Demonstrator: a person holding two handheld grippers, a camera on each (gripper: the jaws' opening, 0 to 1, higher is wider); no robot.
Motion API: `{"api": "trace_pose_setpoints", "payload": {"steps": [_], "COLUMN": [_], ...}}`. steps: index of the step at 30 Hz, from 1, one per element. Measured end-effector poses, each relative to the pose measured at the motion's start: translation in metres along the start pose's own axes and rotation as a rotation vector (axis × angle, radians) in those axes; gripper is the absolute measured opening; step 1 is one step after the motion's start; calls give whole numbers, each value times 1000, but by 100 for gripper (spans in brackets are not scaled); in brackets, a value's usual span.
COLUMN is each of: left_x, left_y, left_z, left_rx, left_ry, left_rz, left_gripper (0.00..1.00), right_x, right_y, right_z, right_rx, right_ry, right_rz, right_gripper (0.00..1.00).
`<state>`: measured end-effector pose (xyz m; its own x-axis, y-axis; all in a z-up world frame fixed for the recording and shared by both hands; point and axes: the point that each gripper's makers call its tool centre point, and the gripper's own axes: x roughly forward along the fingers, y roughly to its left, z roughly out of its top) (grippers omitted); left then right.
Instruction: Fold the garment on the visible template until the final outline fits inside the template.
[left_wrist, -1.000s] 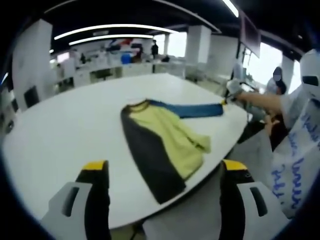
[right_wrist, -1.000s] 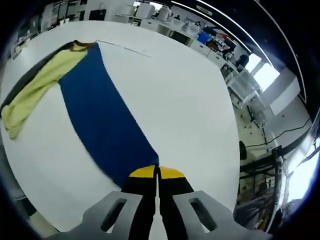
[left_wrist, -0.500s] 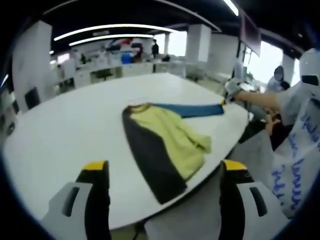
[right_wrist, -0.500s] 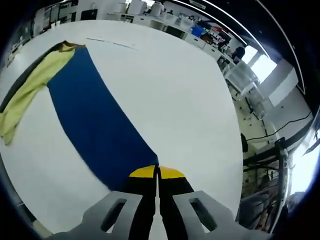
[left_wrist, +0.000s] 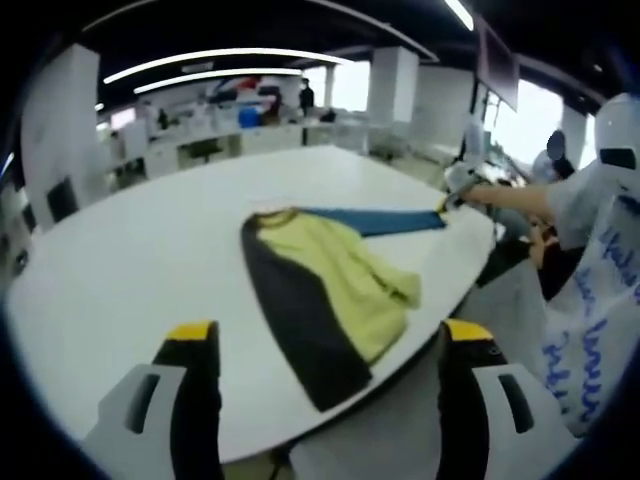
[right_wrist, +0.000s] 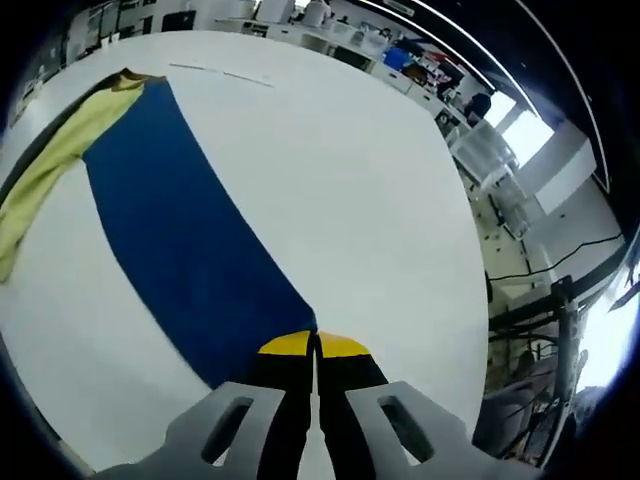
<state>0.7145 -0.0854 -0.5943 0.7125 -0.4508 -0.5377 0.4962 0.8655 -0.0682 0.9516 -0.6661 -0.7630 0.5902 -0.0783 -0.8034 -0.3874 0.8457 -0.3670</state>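
in the left gripper view, the left gripper (left_wrist: 330, 350) hangs above the near edge of the big white table (left_wrist: 130, 260), its two yellow-tipped jaws spread wide apart with nothing between them. out ahead on the tabletop lies the garment (left_wrist: 320, 290), a long-sleeved top: a yellow-green body bunched and rumpled in the middle, a dark grey sleeve running toward the table's near edge, and a blue sleeve (left_wrist: 385, 220) drawn out straight toward the far right. at the end of that blue sleeve sits the right gripper (left_wrist: 455, 185), carried on a person's outstretched arm (left_wrist: 520, 200) coming in from the right edge of the view.

over to the right gripper view: the right gripper (right_wrist: 315, 345) has its yellow-tipped jaws pressed tight together, and the cuff end of the blue sleeve (right_wrist: 185, 230) runs right into them, so it is pinched there. the sleeve stretches away as a broad flat blue band across the white table (right_wrist: 360, 190) toward the upper left, where it meets the collar and the yellow-green body of the garment (right_wrist: 50, 175), which trails off at the left edge. a thin faint line is marked on the tabletop (right_wrist: 225, 75) beyond the collar; whether it belongs to the template cannot be told. office desks and ceiling lights fill the background.
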Motion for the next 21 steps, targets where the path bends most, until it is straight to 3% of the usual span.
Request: {"api": "trace_pose_setpoints", "payload": {"steps": [11, 21], "left_x": [-4, -1], "left_y": [2, 2], "left_z": [-2, -3], "left_rx": [-12, -17], "left_ry": [-6, -4], "left_rz": [17, 14], "left_gripper": [86, 86], "right_x": [4, 12], "right_y": [7, 0], "right_z": [-3, -4], "right_rx": [3, 14], "right_ry": [10, -3], "right_rz": [-4, 3], "right_gripper": [1, 1]}}
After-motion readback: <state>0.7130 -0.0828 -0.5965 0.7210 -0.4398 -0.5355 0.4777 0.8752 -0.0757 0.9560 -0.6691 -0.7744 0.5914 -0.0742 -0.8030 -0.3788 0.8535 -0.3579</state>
